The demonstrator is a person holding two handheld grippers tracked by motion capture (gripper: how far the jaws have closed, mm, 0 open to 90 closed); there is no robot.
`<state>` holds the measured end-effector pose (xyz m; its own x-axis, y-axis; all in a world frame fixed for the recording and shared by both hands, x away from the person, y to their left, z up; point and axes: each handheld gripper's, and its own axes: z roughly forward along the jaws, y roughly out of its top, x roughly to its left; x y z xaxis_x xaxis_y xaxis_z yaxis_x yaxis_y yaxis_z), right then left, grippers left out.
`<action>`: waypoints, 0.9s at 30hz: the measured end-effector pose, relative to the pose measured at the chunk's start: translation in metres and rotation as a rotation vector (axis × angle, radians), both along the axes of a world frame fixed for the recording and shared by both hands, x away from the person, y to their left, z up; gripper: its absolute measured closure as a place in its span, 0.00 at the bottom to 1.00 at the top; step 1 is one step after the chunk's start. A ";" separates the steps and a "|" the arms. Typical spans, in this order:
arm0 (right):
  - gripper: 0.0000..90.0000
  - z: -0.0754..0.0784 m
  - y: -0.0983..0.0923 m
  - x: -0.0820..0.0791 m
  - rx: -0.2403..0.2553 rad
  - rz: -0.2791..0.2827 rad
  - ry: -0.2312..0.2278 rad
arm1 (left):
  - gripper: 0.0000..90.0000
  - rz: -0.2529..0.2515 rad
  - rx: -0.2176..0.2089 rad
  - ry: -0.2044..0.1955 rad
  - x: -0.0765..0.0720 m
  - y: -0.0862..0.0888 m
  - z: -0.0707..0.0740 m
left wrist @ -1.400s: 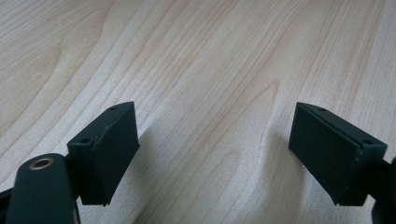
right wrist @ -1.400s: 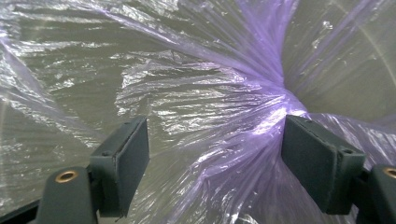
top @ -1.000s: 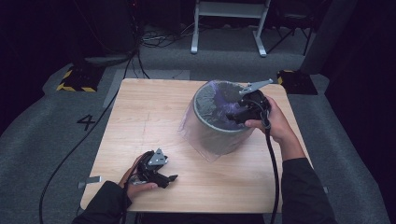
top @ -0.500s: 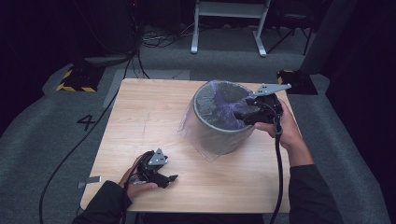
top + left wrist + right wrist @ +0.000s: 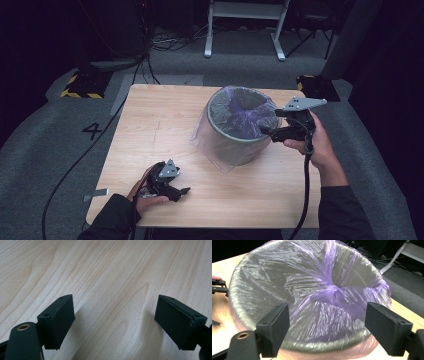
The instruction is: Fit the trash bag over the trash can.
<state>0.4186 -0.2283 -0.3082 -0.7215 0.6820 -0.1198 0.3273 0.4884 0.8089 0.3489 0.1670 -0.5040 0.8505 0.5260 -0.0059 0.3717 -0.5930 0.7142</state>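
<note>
The wooden table [image 5: 150, 130] carries a grey bin [image 5: 235, 132] right of its middle, lined with a purple plastic bag [image 5: 329, 293] folded over the rim. My right gripper [image 5: 325, 327] sits just beside that rim, jaws just opened wide, holding nothing. My left gripper [image 5: 115, 323] rests low over bare wood near the front edge, jaws wide and empty.

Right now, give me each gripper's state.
Left gripper: open, holding nothing.
Right gripper: open, jaws just opening, nothing gripped, facing the bin.
</note>
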 end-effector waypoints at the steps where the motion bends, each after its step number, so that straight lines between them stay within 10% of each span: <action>1: 0.22 0.000 -0.001 -0.002 -0.001 0.000 -0.005 | 0.18 0.000 0.001 0.000 0.000 0.000 0.000; 27: 0.23 -0.031 -0.026 -0.046 -0.088 -0.043 -0.082 | 0.17 -0.002 0.000 0.001 0.000 0.000 0.000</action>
